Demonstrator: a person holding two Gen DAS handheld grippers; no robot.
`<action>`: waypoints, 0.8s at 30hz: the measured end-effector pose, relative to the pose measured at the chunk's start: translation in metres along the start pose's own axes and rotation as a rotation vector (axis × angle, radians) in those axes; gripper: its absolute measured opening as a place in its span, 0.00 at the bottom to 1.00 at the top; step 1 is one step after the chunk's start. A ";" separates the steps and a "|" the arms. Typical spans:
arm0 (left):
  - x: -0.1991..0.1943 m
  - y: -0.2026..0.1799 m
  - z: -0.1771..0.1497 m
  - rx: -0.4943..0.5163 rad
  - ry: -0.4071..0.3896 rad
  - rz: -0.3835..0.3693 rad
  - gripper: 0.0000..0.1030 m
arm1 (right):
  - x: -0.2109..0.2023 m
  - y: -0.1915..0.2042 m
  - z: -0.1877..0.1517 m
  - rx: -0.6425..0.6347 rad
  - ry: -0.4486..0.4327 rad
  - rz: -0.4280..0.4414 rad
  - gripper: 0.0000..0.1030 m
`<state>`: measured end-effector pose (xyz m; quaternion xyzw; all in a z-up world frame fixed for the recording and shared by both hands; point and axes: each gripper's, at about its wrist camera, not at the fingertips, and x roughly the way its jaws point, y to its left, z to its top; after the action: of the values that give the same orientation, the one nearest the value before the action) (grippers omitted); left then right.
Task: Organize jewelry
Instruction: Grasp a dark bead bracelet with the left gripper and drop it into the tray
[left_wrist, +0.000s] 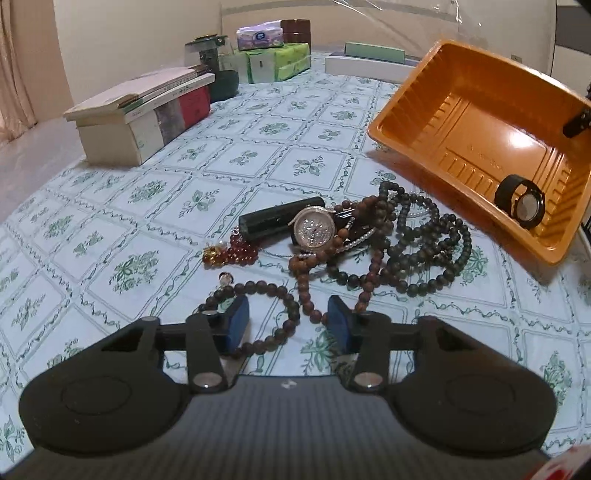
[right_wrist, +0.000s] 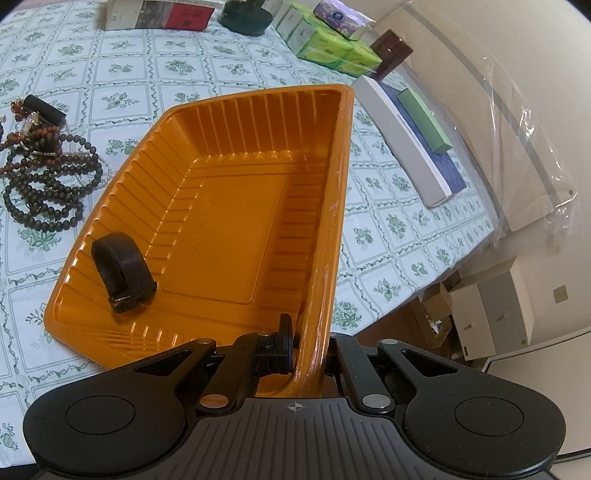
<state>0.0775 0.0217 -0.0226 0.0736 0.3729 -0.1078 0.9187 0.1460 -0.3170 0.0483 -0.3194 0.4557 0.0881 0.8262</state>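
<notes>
Both views are evenly and fairly brightly lit by soft, warm indoor light with no harsh beams. Shadows are faint: only a soft dark patch lies on the desk beneath the left hand-held gripper, and a weak one under the orange tray. A bright white glare spot sits on the tray's glossy floor in the left wrist view, and thin highlights run along its rim in the right wrist view. The clear plastic sheet catches pale reflections. Fisheye distortion bends the desk's edges and the walls strongly toward the corners, where black vignetting shows. Focus is sharp in the centre and softens slightly at the margins; no motion blur is visible.
</notes>
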 end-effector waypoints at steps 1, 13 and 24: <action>-0.001 0.002 -0.001 0.001 -0.002 0.001 0.39 | 0.000 0.000 0.000 0.000 -0.001 0.000 0.03; 0.006 -0.001 -0.004 0.141 0.059 -0.043 0.06 | 0.001 0.001 0.000 0.002 0.001 -0.002 0.03; -0.024 -0.003 0.026 0.067 -0.020 -0.034 0.06 | 0.000 0.001 -0.002 0.003 0.001 -0.001 0.03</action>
<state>0.0774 0.0168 0.0120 0.0969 0.3612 -0.1366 0.9173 0.1446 -0.3175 0.0470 -0.3185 0.4560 0.0869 0.8265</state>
